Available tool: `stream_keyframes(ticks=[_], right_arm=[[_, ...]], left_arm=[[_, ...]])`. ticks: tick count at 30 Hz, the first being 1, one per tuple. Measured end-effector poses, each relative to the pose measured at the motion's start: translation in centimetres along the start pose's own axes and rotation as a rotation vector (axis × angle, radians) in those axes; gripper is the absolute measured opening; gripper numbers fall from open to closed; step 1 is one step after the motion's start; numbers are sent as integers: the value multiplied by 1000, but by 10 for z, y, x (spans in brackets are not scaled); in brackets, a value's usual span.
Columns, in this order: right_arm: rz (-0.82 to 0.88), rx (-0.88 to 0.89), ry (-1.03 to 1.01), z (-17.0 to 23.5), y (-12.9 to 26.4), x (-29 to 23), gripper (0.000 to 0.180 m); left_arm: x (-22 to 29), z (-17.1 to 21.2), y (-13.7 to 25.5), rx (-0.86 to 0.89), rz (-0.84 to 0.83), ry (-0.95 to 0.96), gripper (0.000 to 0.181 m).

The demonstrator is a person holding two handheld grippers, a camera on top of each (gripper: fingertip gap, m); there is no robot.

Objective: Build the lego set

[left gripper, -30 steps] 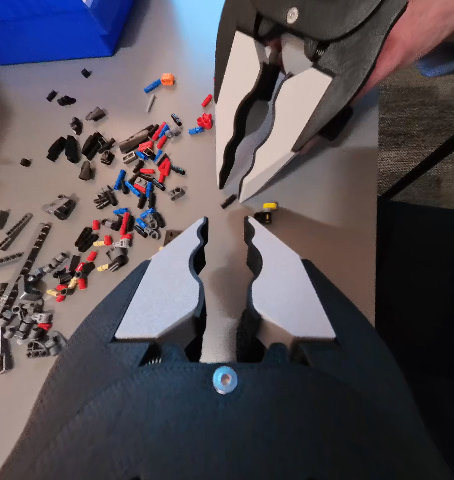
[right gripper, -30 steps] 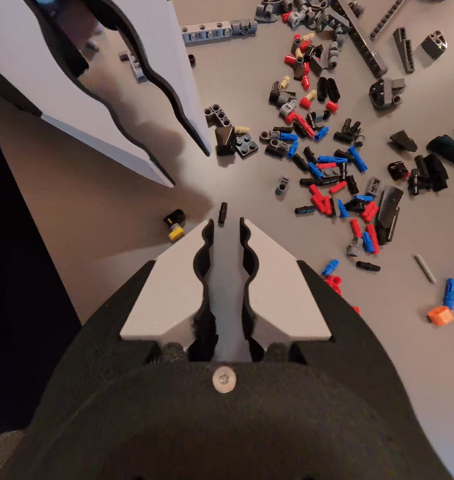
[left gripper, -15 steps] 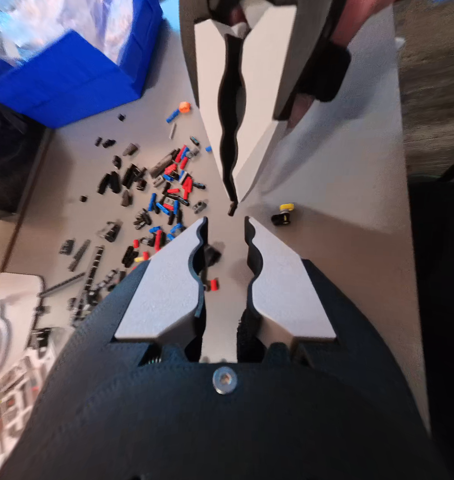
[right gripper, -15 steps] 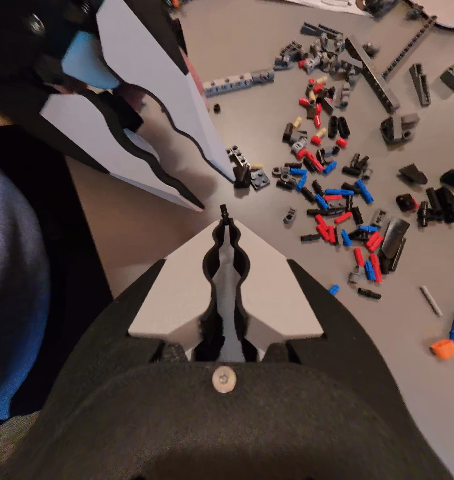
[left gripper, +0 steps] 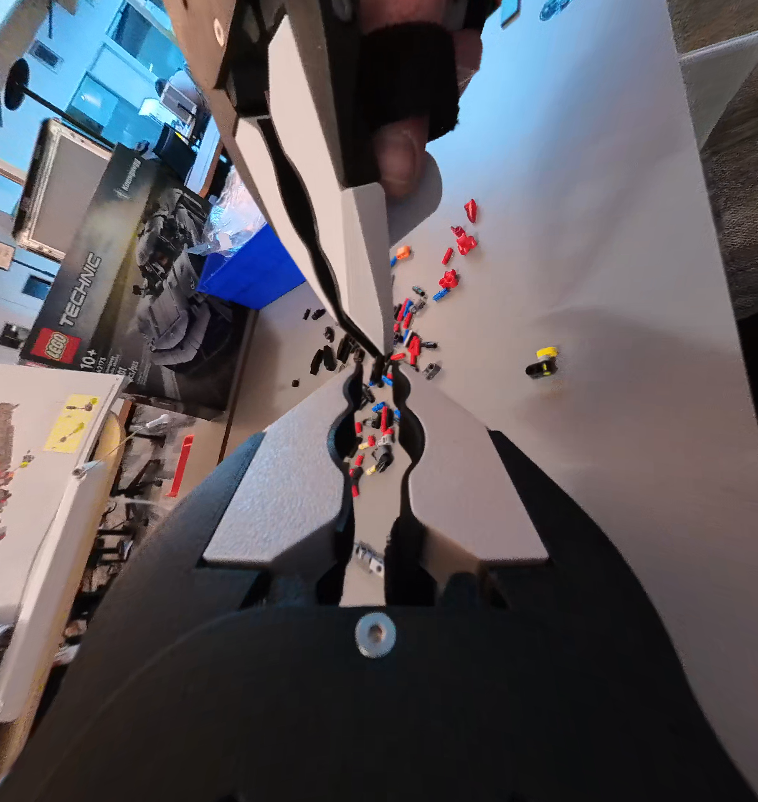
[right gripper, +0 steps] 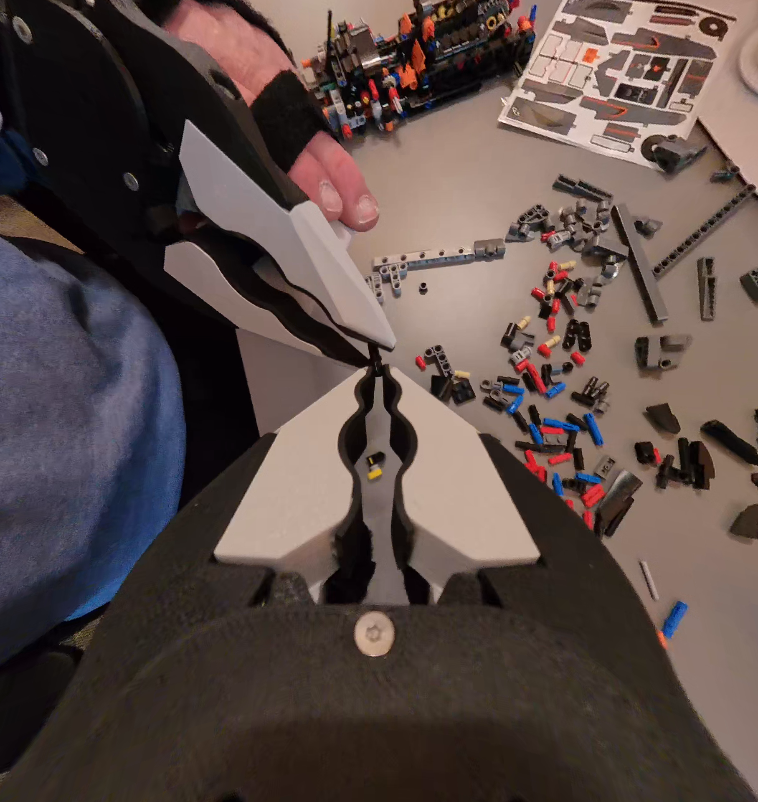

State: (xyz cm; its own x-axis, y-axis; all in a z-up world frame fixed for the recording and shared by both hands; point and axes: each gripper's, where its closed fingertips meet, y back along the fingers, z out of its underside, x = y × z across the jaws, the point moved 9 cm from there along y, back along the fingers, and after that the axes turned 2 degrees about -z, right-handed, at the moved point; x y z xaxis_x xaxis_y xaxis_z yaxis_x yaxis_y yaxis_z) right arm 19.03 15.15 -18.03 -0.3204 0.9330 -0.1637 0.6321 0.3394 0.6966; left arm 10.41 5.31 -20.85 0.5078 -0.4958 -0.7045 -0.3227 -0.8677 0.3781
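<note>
A small black pin (right gripper: 374, 359) is held in the air above the grey table (right gripper: 433, 186). My right gripper (right gripper: 376, 372) is shut on its near end. My left gripper (right gripper: 379, 349) comes in from the upper left, tips closed around the pin's far end. In the left wrist view the pin (left gripper: 376, 369) sits between the tips of my left gripper (left gripper: 375, 373), and the right gripper (left gripper: 379, 353) meets it tip to tip from above. Loose red, blue and black pieces (right gripper: 550, 429) lie scattered on the table to the right.
A black and yellow piece (right gripper: 373, 466) lies on the table under my right gripper. A partly built model (right gripper: 416, 65) and a sticker sheet (right gripper: 615, 73) lie at the back. The set's box (left gripper: 121, 282) and a blue bin (left gripper: 251, 269) stand at the far side. Left tips and right tips are each some 30 centimetres from the partly built model (right gripper: 416, 65).
My right gripper shut on the black pin and lifted it off the table. My left gripper rose with it and closed its jaws around the pin's other end.
</note>
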Motion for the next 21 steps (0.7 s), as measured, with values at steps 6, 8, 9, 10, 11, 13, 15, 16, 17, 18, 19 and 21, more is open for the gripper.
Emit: stream_keyframes(ticks=[6, 8, 9, 10, 11, 13, 15, 16, 17, 18, 19, 21], right_arm=[[-13, 47, 1, -11, 5, -9, 0], [15, 98, 42, -17, 11, -13, 1], [37, 143, 73, -21, 15, -16, 6], [60, 193, 102, -24, 19, -18, 11], [79, 240, 118, -27, 23, -21, 13], [103, 293, 154, -34, 28, -25, 11], [113, 340, 245, -40, 30, -30, 8], [105, 363, 288, -43, 32, -33, 10], [95, 391, 327, -46, 33, -36, 10], [88, 419, 367, -49, 35, -39, 9], [77, 442, 402, -51, 36, -41, 9], [21, 504, 423, -58, 38, -44, 6]], left_arm=[[-3, -3, 14, 29, -32, -14, 3], [-8, -4, 19, 68, -61, 19, 3], [-13, -5, 24, 106, -51, 72, 3], [-18, -5, 29, 151, -44, 141, 3], [-24, -5, 34, 192, -39, 208, 2], [-34, -4, 43, 269, -35, 306, 2], [-41, -5, 51, 336, -11, 368, 3], [-43, -6, 55, 374, 18, 406, 3], [-46, -6, 59, 414, 49, 458, 2], [-50, -5, 62, 446, 88, 516, 3], [-53, -5, 65, 484, 139, 572, 3], [-60, -2, 72, 580, 217, 669, 3]])
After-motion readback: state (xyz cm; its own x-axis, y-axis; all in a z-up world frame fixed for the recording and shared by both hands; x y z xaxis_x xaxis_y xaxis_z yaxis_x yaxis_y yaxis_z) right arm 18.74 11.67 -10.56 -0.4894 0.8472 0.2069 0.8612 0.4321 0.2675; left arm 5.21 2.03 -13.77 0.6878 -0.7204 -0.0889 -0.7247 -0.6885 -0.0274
